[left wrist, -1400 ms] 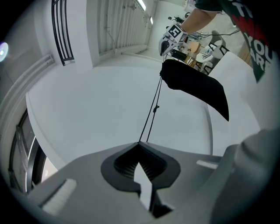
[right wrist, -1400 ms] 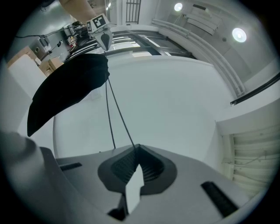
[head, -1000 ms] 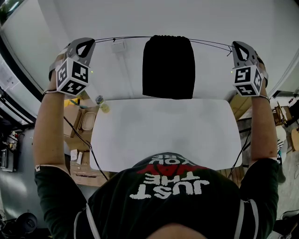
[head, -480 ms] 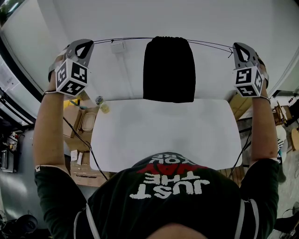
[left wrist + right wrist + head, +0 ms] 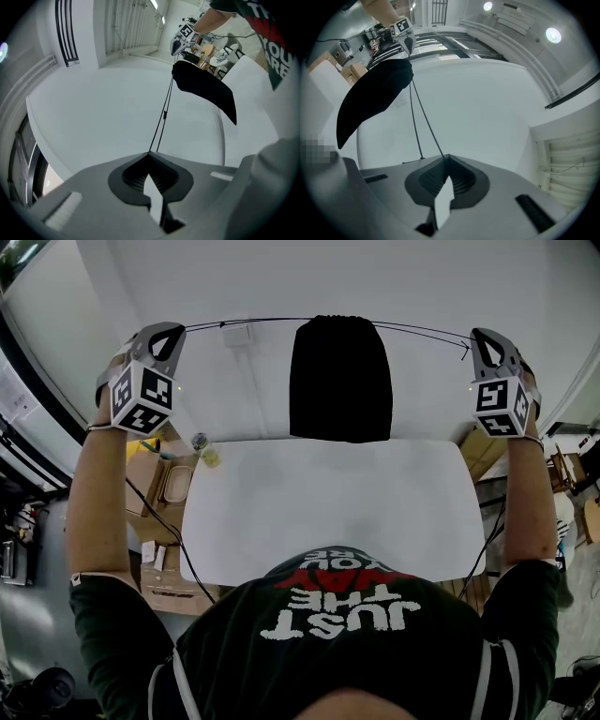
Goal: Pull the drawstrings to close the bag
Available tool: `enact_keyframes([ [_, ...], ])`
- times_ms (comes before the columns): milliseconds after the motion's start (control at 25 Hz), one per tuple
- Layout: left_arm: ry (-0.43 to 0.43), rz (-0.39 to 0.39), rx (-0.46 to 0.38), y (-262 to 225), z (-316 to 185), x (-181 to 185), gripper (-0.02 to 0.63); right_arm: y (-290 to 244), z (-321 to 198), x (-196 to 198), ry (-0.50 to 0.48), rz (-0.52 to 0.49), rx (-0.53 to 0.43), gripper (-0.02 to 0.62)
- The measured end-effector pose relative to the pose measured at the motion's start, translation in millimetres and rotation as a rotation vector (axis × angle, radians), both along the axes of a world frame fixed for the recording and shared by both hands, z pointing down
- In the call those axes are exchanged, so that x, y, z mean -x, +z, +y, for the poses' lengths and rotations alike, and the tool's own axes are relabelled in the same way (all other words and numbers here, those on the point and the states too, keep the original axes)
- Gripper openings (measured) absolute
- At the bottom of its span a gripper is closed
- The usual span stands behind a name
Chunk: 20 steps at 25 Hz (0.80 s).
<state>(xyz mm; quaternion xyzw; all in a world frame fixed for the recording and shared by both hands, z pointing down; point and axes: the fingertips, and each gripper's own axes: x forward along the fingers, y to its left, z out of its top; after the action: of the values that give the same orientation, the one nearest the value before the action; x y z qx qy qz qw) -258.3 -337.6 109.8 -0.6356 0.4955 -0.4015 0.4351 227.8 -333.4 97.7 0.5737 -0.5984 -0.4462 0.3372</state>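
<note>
Clamping thin drawstrings (image 5: 272,320), left tool (image 5: 178,330) and right tool (image 5: 474,334) suspend the bag (image 5: 340,381), mouth indistinct.

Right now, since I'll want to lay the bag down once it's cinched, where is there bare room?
The white table is bare from the person's chest to the hanging black bag, edge to edge. Crowded: cardboard boxes beside its left edge, and the taut drawstrings clamped in the left gripper and right gripper bar the air above.
</note>
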Motion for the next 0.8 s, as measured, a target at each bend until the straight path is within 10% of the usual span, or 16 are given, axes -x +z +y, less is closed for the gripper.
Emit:
enact_keyframes([
  [800, 0.001, 0.003, 0.018, 6.7, 0.7, 7.6, 0.0, 5.5, 1.5, -4.2, -0.019, -0.003, 0.013, 0.005],
])
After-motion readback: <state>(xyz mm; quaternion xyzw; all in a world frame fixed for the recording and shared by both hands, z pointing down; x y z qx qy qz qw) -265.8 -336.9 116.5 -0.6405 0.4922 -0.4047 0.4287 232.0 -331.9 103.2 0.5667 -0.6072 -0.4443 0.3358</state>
